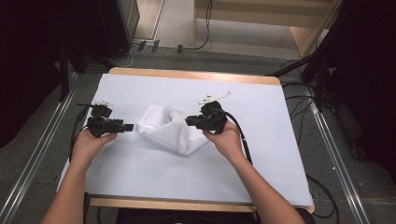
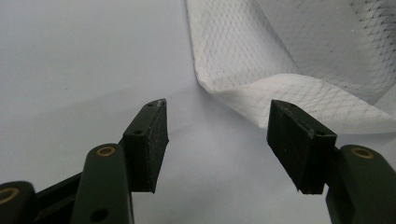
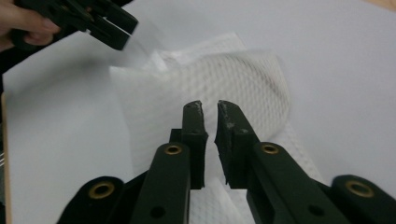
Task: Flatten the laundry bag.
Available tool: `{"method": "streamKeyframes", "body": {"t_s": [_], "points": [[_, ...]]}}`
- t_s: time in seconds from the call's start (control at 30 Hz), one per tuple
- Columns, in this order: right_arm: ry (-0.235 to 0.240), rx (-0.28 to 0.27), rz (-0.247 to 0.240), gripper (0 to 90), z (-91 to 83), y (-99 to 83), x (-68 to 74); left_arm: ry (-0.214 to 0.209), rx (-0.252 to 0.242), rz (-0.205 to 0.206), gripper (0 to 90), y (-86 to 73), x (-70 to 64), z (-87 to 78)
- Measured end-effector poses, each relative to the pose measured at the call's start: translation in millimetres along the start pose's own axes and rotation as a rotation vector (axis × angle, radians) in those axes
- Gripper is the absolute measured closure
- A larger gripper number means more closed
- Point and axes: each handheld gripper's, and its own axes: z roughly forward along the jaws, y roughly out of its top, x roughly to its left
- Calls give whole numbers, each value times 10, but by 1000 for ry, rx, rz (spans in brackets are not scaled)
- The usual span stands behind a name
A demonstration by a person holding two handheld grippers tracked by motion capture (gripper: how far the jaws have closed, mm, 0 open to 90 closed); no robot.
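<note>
A white mesh cloth [image 1: 163, 130] lies partly folded in the middle of the white table [image 1: 140, 168], with one part curled up. My left gripper [image 1: 128, 127] sits just left of the cloth's left edge. In the left gripper view it [image 2: 219, 106] is wide open with nothing between its jaws, and the cloth's folded edge [image 2: 289, 56] lies just ahead. My right gripper [image 1: 188, 121] hovers over the cloth's right part. In the right gripper view its jaws [image 3: 210, 106] stand a narrow gap apart above the arched cloth [image 3: 154, 107], pinching nothing. The left gripper [image 3: 112, 32] shows beyond.
The table's wooden far edge [image 1: 187, 73] borders a grey floor with cables [image 1: 299, 116] and metal rails [image 1: 336, 158] at both sides. Dark stands [image 1: 322, 70] rise at the back right. Bare white surface stretches in front of and to the right of the cloth.
</note>
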Motion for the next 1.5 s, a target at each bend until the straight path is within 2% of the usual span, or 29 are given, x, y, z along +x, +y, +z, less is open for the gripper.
{"method": "streamKeyframes", "body": {"t_s": [0.03, 0.13, 0.33, 0.47, 0.57, 0.6, 0.7, 0.73, 0.97, 1.07, 1.17, 1.2, 1.33, 1.4, 1.5], "points": [[-16, 21, 21, 873, 52, -68, -68, -9, -4, 0, 394, 26, -5, -8], [-37, 49, 26, 891, 146, -122, -135, -8, -10, 13, 394, 76, -14, -36], [-21, 89, 47, 895, 331, -174, -143, -20, -24, 11, 393, 103, -9, -77], [0, 86, 22, 895, 452, -128, -13, -21, -25, 5, 392, 104, 6, -92], [14, 85, 20, 895, 496, -110, 33, -16, -28, 4, 393, 101, 10, -96], [29, 84, 7, 895, 569, -92, 94, -19, -27, 5, 392, 101, 13, -102], [38, 87, 3, 895, 623, -80, 143, -19, -32, 4, 392, 100, 14, -105], [57, 88, 0, 894, 687, -68, 211, -20, -32, 3, 392, 100, 13, -107], [101, 124, -23, 895, 860, -92, 375, -26, -28, 12, 390, 112, -24, -84], [119, 133, -26, 883, 856, -96, 413, -41, -36, 14, 387, 127, -65, -74], [125, 114, -34, 855, 769, -65, 418, -50, -28, 24, 385, 153, -135, -28], [122, 113, -33, 844, 734, -55, 416, -63, -20, 41, 385, 175, -200, 14], [111, 110, -42, 828, 633, -45, 387, -76, -10, 64, 381, 208, -296, 84], [96, 93, -44, 805, 506, -57, 332, -78, -5, 69, 367, 224, -332, 118], [75, 87, -43, 789, 420, -75, 274, -89, -7, 72, 329, 246, -374, 158]]}}
